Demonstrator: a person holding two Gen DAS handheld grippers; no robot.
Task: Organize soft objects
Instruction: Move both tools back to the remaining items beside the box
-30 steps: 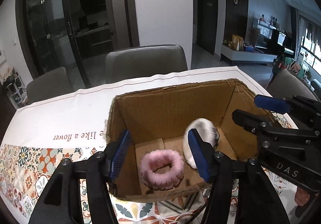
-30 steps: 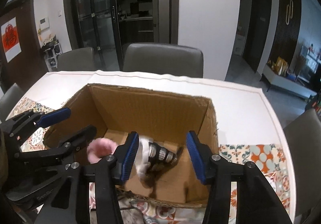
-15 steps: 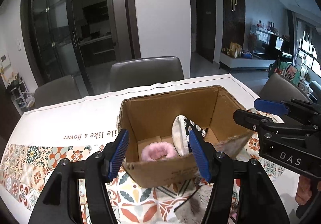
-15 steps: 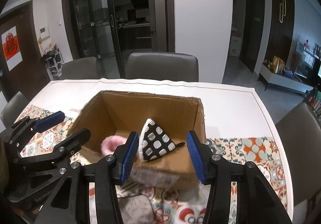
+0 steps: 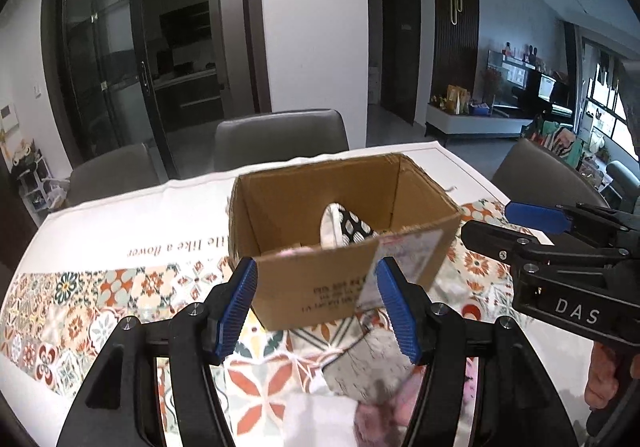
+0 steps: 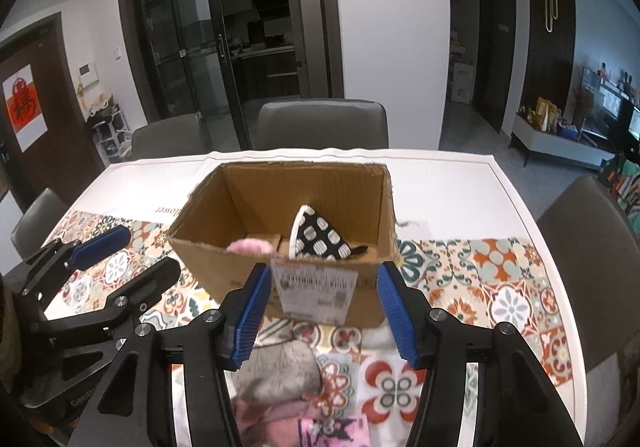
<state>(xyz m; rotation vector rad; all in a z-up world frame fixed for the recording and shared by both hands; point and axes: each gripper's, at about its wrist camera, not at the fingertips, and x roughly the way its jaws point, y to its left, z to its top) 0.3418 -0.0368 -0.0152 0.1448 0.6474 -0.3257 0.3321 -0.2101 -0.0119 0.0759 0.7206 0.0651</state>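
Observation:
An open cardboard box [image 5: 320, 287] [image 6: 224, 271] stands on the patterned tablecloth. Inside lean a black-and-white dotted pouch [image 5: 352, 227] [image 6: 320, 237] and a fluffy pink ring [image 6: 249, 245], mostly hidden by the box's front wall. My left gripper [image 5: 318, 303] is open and empty, in front of the box. My right gripper [image 6: 324, 309] is open and empty, also in front of the box. Each gripper shows in the other's view: the right one [image 5: 516, 225] and the left one [image 6: 132, 257]. Loose soft items lie below the grippers: a grey cloth [image 5: 372, 367] [image 6: 280, 371] and pink pieces [image 6: 336, 431].
Grey chairs [image 6: 322, 125] stand around the table. The white far part of the tablecloth [image 5: 160, 215] bears printed lettering. A shipping label [image 6: 314, 289] is on the box front. A chair [image 6: 588, 243] stands at the right side.
Both grippers have drawn back and up, out of the box, staying open. The pink ring and dotted pouch stay inside. The pile of soft items has come into view below.

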